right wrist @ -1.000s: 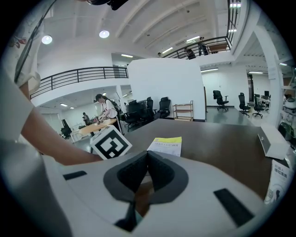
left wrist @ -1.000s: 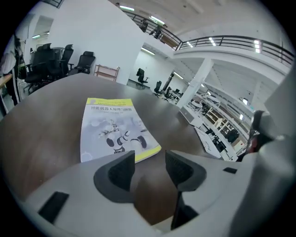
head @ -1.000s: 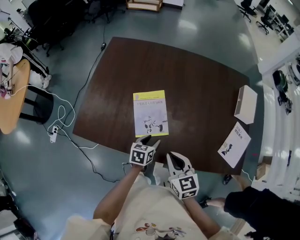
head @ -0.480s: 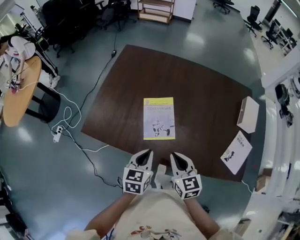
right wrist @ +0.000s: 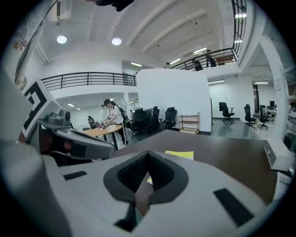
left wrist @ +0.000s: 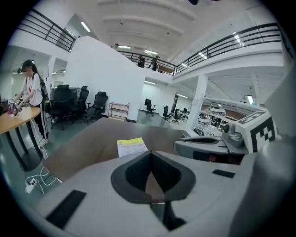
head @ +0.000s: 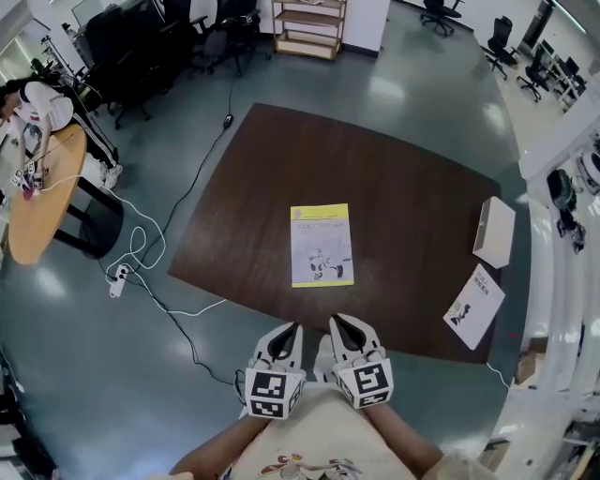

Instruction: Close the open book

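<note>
The left tool (head: 285, 330) has withdrawn from the book (head: 322, 246), jaws now closed and empty; the right tool (head: 343, 323) likewise. The book lies shut on the worktop (head: 412, 197): task judged complete

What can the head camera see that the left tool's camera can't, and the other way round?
Only the head view: a white box and a booklet at the right edge of the table. Only the left gripper view: the balcony railing and ceiling lights. Both: the book lying closed on the table, the right tool and a wooden shelf.
</note>
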The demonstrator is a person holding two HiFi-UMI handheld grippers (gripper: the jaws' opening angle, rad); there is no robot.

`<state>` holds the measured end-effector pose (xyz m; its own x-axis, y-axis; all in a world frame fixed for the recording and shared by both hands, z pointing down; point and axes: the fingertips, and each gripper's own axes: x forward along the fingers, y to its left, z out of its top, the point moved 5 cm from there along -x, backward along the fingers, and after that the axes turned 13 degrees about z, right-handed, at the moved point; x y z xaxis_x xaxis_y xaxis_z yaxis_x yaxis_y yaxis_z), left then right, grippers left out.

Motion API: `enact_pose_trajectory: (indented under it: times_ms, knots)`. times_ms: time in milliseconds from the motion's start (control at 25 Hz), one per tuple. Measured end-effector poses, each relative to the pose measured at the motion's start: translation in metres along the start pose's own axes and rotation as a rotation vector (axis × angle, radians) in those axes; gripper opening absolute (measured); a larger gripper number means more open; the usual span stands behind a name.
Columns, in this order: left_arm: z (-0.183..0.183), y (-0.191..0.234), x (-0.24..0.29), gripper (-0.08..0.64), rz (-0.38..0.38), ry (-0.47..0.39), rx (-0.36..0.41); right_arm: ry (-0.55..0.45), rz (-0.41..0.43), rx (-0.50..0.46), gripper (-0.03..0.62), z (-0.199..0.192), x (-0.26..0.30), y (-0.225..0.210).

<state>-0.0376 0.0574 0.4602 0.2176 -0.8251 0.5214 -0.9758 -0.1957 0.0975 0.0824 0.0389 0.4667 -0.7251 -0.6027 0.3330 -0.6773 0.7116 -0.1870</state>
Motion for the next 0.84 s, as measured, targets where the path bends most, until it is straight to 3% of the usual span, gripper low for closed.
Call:
enact_pose_trajectory:
  times_ms: [840]
  knots:
    - [-0.0064, 0.0053, -0.0023, 0.005, -0.016, 0.002, 0.024, 0.000, -0.032, 0.008, 0.005, -0.0053, -0.0028, 0.0051]
